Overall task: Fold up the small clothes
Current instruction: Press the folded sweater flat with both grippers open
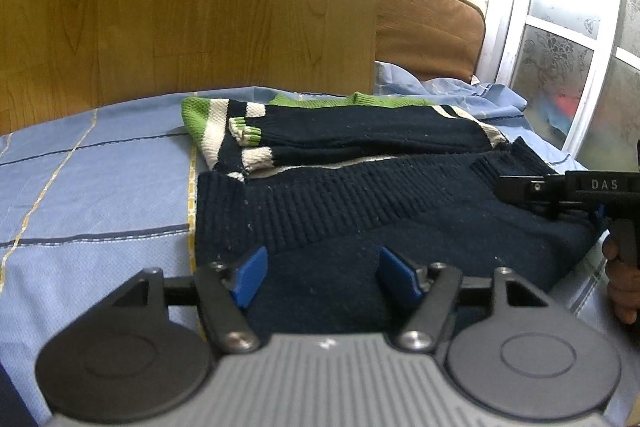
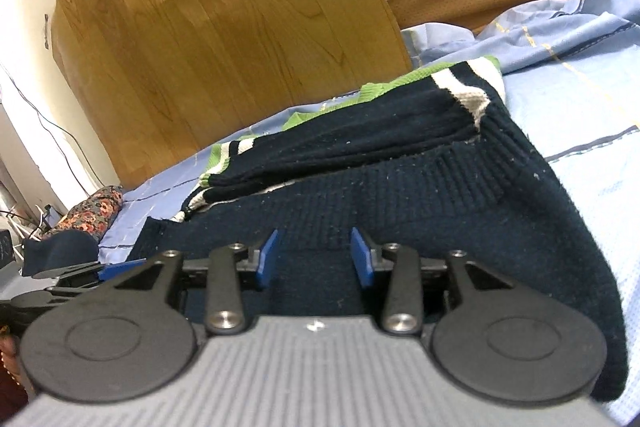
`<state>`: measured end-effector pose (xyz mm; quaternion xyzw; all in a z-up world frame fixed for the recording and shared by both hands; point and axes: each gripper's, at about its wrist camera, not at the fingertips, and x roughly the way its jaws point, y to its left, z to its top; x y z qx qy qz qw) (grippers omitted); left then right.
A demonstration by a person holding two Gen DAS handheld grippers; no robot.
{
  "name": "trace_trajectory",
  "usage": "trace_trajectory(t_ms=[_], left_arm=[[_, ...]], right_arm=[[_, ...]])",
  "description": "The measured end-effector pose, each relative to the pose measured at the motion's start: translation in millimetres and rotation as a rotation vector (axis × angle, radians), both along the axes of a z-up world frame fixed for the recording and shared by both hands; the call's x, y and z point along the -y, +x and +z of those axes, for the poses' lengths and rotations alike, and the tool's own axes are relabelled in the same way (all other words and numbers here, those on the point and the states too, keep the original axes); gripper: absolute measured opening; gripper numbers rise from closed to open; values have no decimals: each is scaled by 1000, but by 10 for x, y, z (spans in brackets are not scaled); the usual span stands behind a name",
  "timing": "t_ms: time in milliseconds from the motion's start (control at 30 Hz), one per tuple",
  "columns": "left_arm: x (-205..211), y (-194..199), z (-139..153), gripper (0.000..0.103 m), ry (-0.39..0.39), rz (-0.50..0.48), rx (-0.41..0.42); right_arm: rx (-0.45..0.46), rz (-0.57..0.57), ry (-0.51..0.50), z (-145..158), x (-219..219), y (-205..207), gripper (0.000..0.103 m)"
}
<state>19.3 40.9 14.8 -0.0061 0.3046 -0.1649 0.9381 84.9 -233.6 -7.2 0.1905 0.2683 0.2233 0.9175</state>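
A navy knitted sweater point(image 1: 360, 195) with green and white stripes lies part-folded on the blue checked bedsheet point(image 1: 100, 195). The left tool point(image 1: 320, 277) and the right tool point(image 2: 316, 259) hover over its near fold, jaws apart, gripping nothing.

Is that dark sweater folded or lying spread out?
Folded: the navy sweater has both sleeves laid across its body, hem doubled up toward them.
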Motion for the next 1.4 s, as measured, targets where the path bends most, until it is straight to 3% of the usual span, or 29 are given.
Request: trace_trajectory(t_ms=[100,333,867,1400], left_arm=[[6,2,-2,73,-2,-10,-4],[3,3,-7,76,0,-15,-7],[12,44,-23,96,-13,-42,-32],[42,20,-20,100,4,-51,-31]], right_arm=[[-1,3,9,2,15,-2,45],[0,2,6,1,11,2,46],[6,0,-11,2,-9,-5,46],[6,-1,-12,0,-15,-4,46]])
